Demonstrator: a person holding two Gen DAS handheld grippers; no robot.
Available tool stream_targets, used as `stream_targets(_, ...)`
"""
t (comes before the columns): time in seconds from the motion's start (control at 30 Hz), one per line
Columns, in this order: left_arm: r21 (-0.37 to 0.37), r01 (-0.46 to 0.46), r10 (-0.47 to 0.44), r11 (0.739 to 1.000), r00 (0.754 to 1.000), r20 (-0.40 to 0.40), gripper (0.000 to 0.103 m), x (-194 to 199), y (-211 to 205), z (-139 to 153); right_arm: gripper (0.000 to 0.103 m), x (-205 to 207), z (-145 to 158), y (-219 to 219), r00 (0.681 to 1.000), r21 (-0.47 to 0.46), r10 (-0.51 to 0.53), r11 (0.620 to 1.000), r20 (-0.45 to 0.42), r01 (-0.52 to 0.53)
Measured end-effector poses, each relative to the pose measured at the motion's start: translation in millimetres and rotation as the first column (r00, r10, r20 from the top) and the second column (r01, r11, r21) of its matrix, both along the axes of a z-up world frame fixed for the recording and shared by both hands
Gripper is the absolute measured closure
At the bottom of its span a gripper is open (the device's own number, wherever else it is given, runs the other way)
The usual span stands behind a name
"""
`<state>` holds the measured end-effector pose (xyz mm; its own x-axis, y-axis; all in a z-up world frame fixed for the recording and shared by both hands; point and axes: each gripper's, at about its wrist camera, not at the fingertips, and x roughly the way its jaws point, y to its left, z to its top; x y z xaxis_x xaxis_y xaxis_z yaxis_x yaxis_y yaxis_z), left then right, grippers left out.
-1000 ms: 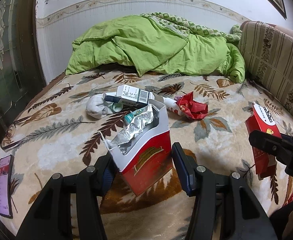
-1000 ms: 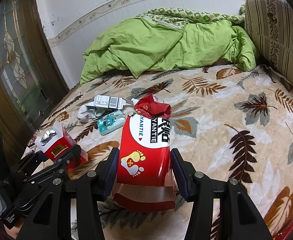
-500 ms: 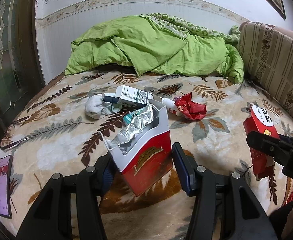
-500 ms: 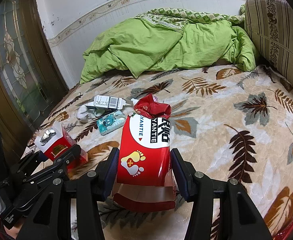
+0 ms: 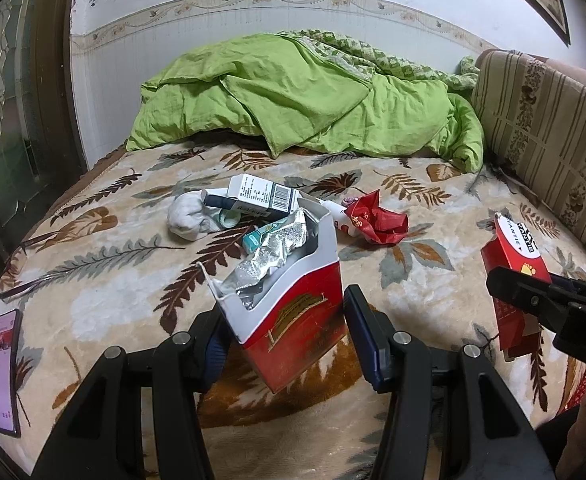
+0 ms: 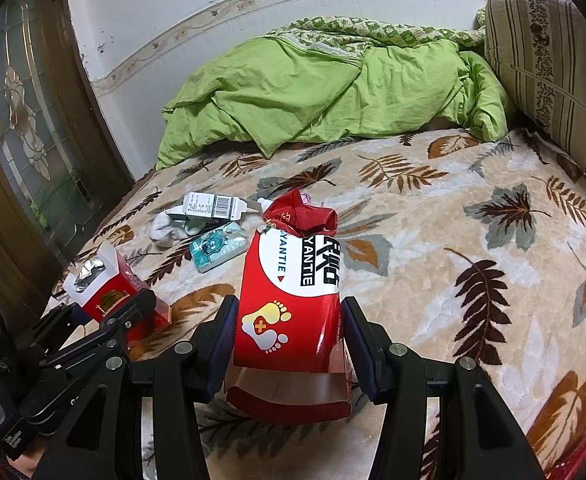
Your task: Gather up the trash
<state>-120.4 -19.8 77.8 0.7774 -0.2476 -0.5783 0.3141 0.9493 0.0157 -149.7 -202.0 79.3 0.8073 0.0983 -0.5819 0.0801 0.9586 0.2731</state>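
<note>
Red-and-white cardboard, light and easily crushed, fills both grippers above the bed: the left gripper (image 5: 283, 322) pinches an open cigarette pack (image 5: 289, 312) by its sidewalls, the right gripper (image 6: 289, 330) apparently clamps a foot-patch box (image 6: 289, 292), remaining litter at twelve o'clock.

I see a rumpled green quilt (image 5: 305, 92) at the bed's (image 5: 433, 200) far edge, a phone (image 5: 3, 364) at its near-left corner.
</note>
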Motion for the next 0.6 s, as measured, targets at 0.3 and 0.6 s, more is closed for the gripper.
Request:
stream_targets(0.3, 0.0, 0.007, -0.007, 1.0, 1.0, 0.004, 0.05, -1.2, -6.9, 2.2, 0.048, -1.0, 0.8, 2.8, 1.0, -0.014, -0.005, 1.0, 0.001, 0.005)
stream_targets(0.6, 0.0, 0.01, -0.01, 1.0, 1.0, 0.004, 0.05, -1.9, -9.0, 1.3, 0.048, -4.5, 2.8, 2.8, 1.0, -0.005, -0.011, 1.0, 0.008, 0.011)
